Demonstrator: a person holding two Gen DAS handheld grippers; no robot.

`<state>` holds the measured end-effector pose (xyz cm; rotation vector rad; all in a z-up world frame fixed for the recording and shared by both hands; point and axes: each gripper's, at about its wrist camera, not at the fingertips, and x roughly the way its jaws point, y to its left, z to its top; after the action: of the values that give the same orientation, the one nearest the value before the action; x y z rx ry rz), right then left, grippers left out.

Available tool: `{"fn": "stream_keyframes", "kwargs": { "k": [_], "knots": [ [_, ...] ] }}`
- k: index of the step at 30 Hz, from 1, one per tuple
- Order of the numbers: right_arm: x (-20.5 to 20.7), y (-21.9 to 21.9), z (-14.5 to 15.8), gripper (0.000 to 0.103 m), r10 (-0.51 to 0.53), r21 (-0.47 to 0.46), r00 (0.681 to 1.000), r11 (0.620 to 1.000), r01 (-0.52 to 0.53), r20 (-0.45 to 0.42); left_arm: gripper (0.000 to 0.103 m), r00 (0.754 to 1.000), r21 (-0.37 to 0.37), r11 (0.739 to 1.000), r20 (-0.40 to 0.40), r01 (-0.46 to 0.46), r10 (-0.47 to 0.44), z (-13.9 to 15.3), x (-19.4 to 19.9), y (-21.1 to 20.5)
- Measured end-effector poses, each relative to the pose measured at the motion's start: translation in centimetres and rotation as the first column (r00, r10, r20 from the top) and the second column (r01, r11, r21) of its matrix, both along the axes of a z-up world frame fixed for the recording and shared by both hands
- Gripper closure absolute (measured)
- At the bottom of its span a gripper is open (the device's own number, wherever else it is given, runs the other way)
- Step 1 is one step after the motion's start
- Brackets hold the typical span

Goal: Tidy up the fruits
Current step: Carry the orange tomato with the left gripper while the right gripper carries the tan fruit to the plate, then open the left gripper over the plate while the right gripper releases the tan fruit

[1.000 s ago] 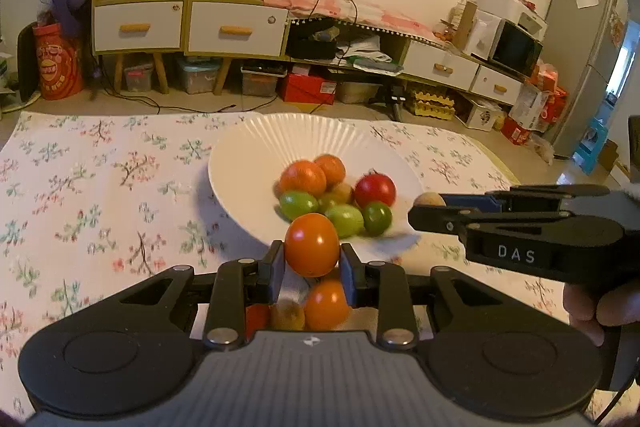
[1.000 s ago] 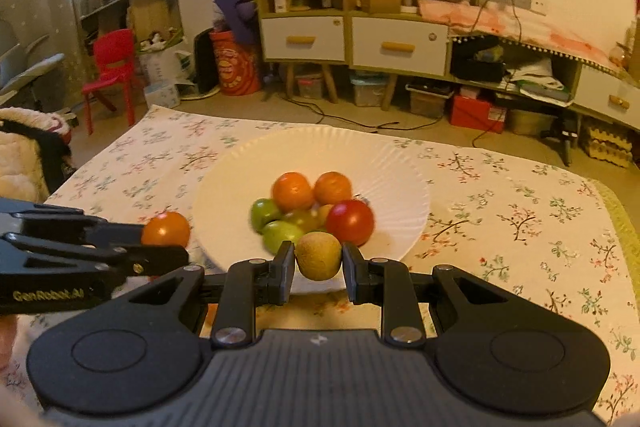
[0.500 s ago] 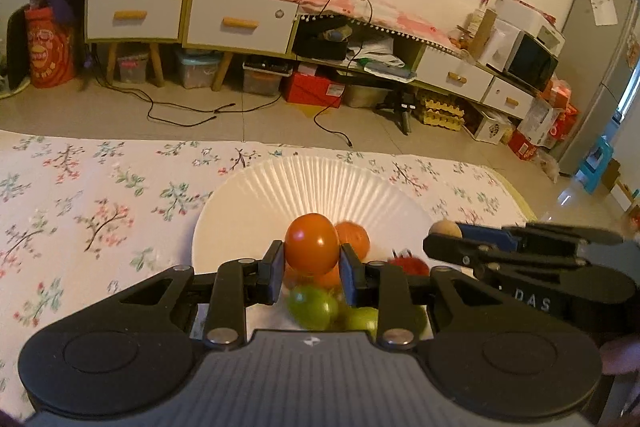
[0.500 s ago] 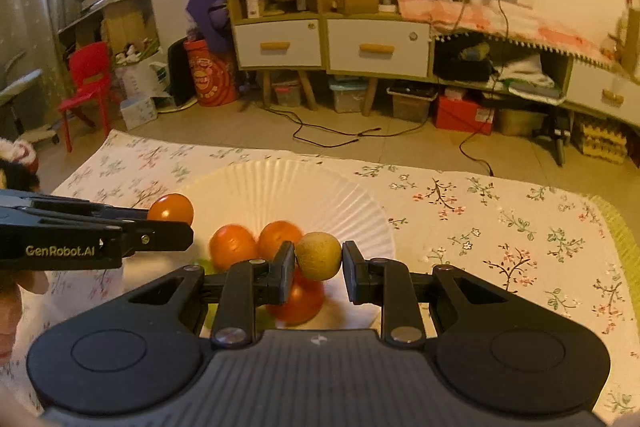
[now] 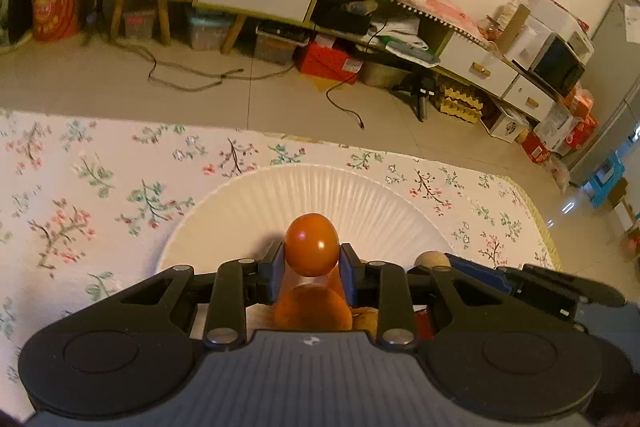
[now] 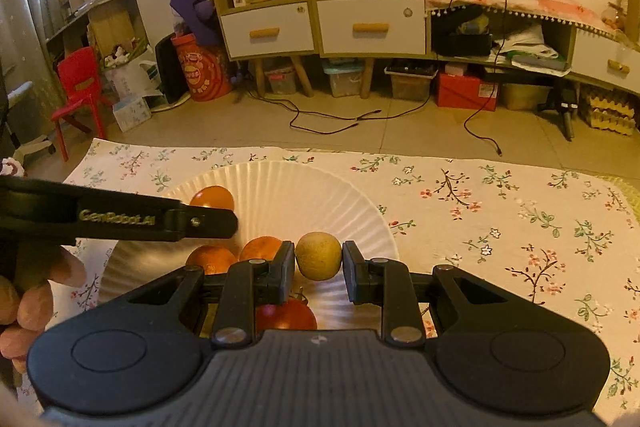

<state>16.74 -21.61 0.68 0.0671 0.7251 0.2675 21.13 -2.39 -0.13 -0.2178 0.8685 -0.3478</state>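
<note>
My left gripper (image 5: pixel 311 263) is shut on an orange tomato (image 5: pixel 311 243) and holds it over the white ribbed plate (image 5: pixel 320 191). Under its fingers lies another orange fruit (image 5: pixel 312 309). My right gripper (image 6: pixel 319 259) is shut on a small yellow-brown round fruit (image 6: pixel 319 255), also above the plate (image 6: pixel 288 195). In the right wrist view, orange fruits (image 6: pixel 262 247) and a red tomato (image 6: pixel 286 315) lie on the plate beneath. The left gripper (image 6: pixel 208 217) enters there from the left with its tomato (image 6: pixel 212 197). The right gripper's tip and fruit (image 5: pixel 431 261) show in the left wrist view.
The plate stands on a table with a floral cloth (image 6: pixel 500 211). Its far edge (image 5: pixel 280 135) drops to the floor. A person's fingers (image 6: pixel 28 303) hold the left gripper's handle. Beyond the table are cabinets (image 6: pixel 320 27), a red chair (image 6: pixel 80 83) and cables on the floor.
Both grippers have moved forward over the plate with their fruits still held. The pile of fruit has slid from ahead of the fingers to beneath them.
</note>
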Motion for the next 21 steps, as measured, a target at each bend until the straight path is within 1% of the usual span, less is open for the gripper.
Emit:
{"fn": "stream_keyframes", "kwargs": {
  "k": [6,14,17,19,21],
  "knots": [
    [0.33,0.01,-0.21,0.080,-0.018,0.007,1.000,1.000,0.018,-0.022,0.070,1.000,0.020,1.000,-0.023,-0.011,0.011,-0.20,0.69,-0.62],
    [0.58,0.21,-0.55,0.080,-0.027,0.001,0.999,1.000,0.027,-0.042,0.069,1.000,0.008,1.000,-0.017,-0.013,0.013,-0.05,0.89,-0.60],
    [0.59,0.52,-0.49,0.076,-0.023,-0.008,0.999,1.000,0.023,-0.043,0.068,1.000,0.003,1.000,-0.003,-0.007,0.007,0.18,0.73,-0.47],
    [0.46,0.61,-0.29,0.076,-0.025,-0.008,0.999,1.000,0.025,-0.039,0.066,1.000,0.001,1.000,0.004,-0.009,0.009,0.32,0.57,-0.28],
    [0.37,0.53,-0.18,0.071,-0.027,-0.007,0.999,1.000,0.026,-0.037,0.063,1.000,-0.005,1.000,0.012,-0.013,0.013,0.62,0.36,0.05]
  ]
}}
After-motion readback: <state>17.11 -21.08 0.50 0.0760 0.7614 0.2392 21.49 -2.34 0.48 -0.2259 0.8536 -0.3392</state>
